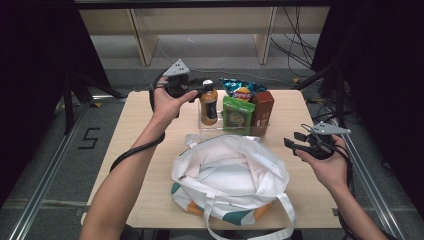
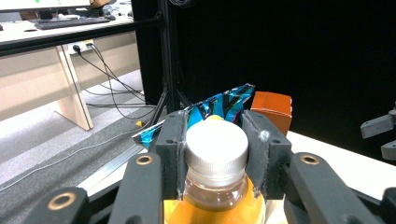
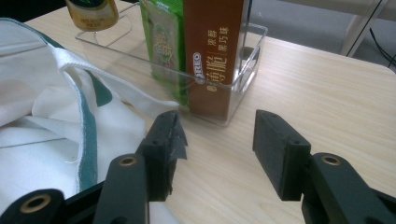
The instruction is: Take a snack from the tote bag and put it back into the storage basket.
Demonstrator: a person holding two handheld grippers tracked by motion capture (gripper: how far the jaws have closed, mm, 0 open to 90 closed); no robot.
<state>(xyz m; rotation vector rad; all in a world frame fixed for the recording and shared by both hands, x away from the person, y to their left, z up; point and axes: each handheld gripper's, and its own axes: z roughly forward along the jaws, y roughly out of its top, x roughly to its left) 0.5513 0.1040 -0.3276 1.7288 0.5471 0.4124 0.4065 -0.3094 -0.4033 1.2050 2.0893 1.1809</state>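
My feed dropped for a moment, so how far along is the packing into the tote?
Done: nothing looks packed; the white tote bag lies open and looks empty. In hand: the left claw is clamped on the orange drink bottle at its cap, in the clear tray. The right claw waits open. Left: bottle, chip bag, green packet, brown box.

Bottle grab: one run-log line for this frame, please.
left gripper shut on bottle cap in clear tray | right gripper open, holding nothing, beside tote bag | bottle not yet lifted out
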